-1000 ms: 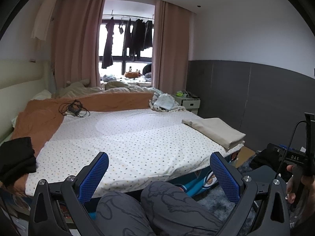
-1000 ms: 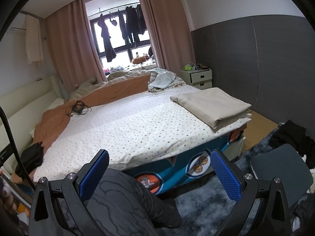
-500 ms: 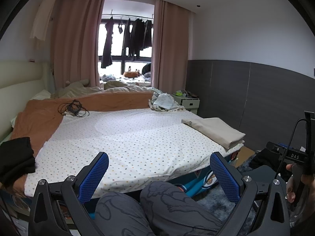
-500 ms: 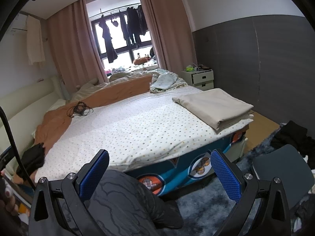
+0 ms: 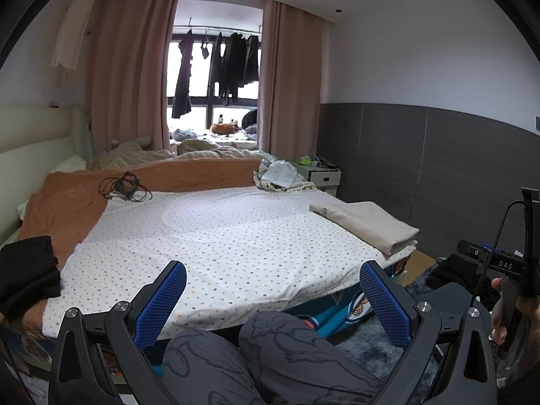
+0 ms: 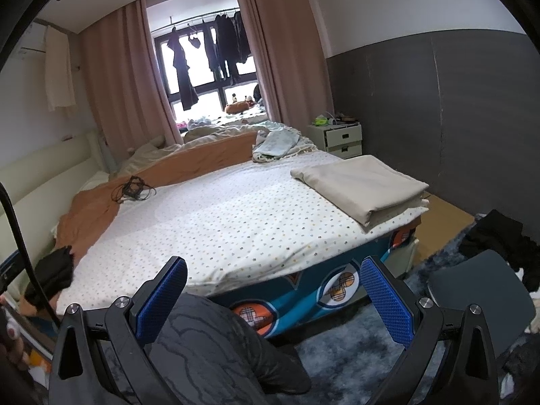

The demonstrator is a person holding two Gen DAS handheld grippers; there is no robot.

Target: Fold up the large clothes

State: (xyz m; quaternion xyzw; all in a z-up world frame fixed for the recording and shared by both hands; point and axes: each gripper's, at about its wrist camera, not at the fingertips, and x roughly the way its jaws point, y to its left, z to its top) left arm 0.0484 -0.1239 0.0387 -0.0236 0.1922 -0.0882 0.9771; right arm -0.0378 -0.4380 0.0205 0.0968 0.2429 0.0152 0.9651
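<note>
A folded beige cloth lies on the near right corner of the bed, which has a dotted white sheet. A black garment sits bunched at the bed's near left edge. My left gripper is open above a person's grey-trousered knees, short of the bed, with nothing between its blue pads. My right gripper is open too, over a knee and the rug. The right gripper's handle, held by a hand, shows at the far right of the left wrist view.
An orange blanket with a tangle of black cables covers the bed's far left. A crumpled pale cloth lies by the nightstand. Dark clothes and a grey seat are on the floor at right.
Both views have shifted slightly: the bed sits a little lower in the left wrist view and the right wrist view has tilted. Both grippers stay open and empty.
</note>
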